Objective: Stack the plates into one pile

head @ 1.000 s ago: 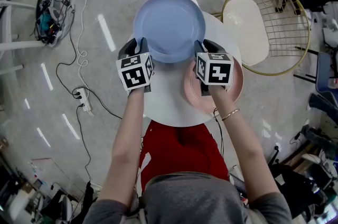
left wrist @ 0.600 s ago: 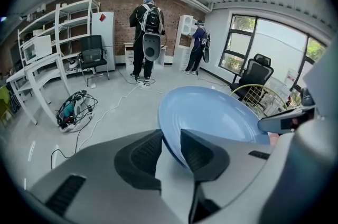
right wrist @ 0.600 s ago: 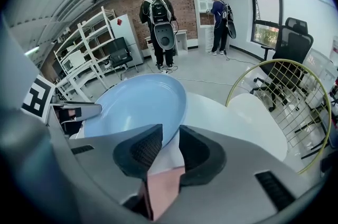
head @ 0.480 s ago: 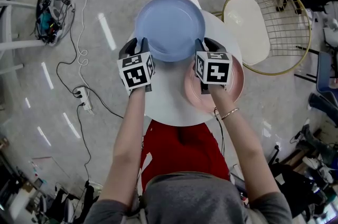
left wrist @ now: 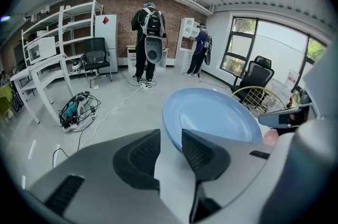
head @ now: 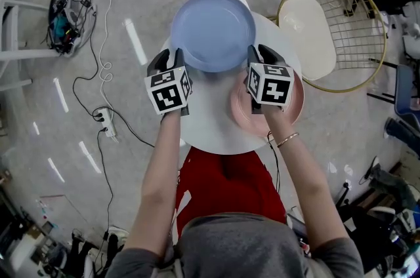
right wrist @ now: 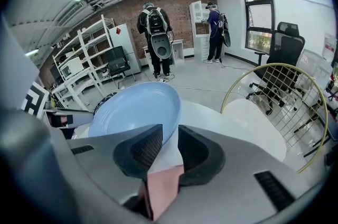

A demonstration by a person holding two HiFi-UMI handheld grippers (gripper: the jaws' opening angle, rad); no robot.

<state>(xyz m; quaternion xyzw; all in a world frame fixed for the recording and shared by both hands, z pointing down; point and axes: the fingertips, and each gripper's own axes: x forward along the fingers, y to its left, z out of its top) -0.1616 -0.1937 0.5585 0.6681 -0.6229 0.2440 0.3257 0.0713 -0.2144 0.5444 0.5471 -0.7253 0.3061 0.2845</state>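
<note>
The blue plate sits at the far side of the table, beyond the pink plate at your near right. Your left gripper has just been opening its jaws. They now stand apart with the rim at their tips, unpinched. Your right gripper has the opposite rim in a narrow gap, but I cannot tell whether its pads bite. The step is probably blue onto pink, so make sure of that grip, keep the plate level and lower it centred. It lies hollow up and, being round, has no long axis.
</note>
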